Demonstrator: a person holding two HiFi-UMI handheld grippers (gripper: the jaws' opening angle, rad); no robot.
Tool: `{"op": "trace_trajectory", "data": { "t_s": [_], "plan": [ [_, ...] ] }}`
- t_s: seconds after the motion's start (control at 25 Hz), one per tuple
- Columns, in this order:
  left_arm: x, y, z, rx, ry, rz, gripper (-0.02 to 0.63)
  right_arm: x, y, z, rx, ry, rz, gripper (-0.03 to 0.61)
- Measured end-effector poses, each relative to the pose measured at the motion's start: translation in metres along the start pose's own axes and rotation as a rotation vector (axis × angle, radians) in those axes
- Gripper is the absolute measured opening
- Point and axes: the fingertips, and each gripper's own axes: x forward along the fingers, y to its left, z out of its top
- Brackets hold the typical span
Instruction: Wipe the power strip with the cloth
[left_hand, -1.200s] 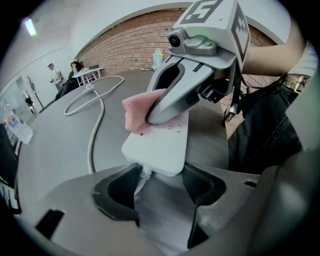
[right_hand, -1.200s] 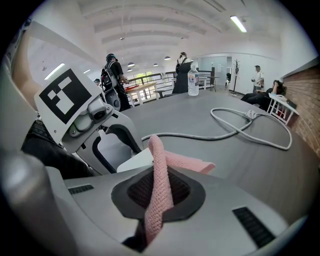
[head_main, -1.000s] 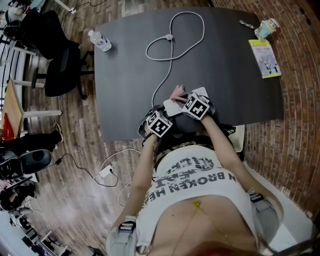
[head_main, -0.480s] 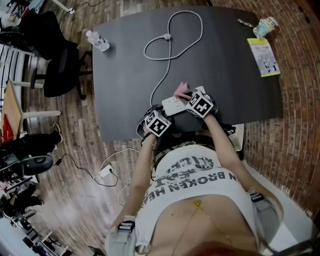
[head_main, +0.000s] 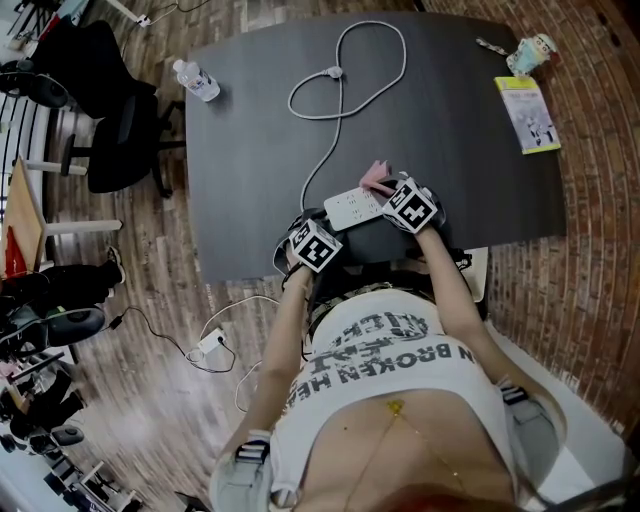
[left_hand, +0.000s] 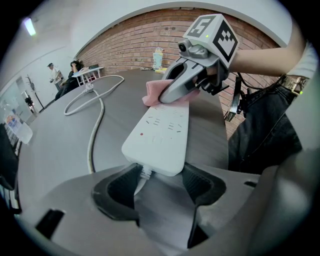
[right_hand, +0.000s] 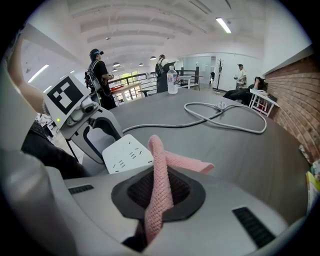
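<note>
Left gripper (left_hand: 161, 186): jaws grasping the power strip (left_hand: 159, 134) at its cord end, steadying it on the counter (head_main: 455, 130)
Right gripper (right_hand: 159, 192): jaws clenched on the pink cloth (right_hand: 159, 170)
Changed: cloth has slid from the strip's middle to its far end, baring more sockets
Meaning: one wiping pass looks almost finished

- Power strip (head_main: 352, 207): in the head view its near end is covered by the left gripper (head_main: 316, 232). In the left gripper view its far end is behind the cloth (left_hand: 150, 97) and the right gripper (left_hand: 170, 92).
- Cloth: lower end lost between the right gripper's fingers (right_hand: 187, 195).
- Booklet (head_main: 526, 115), far right of the tabletop (head_main: 450, 120): print too small to read.
- Small object (head_main: 530, 52) beyond the booklet: too small to identify.
</note>
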Motion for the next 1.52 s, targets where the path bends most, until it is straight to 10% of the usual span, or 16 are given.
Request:
{"op": "trace_trajectory", "data": {
  "t_s": [1.52],
  "plan": [
    [-0.001, 0.000, 0.000, -0.004, -0.009, 0.002, 0.264, -0.033, -0.054, -0.038, 0.150, -0.038, -0.163, 0.017]
  ]
}}
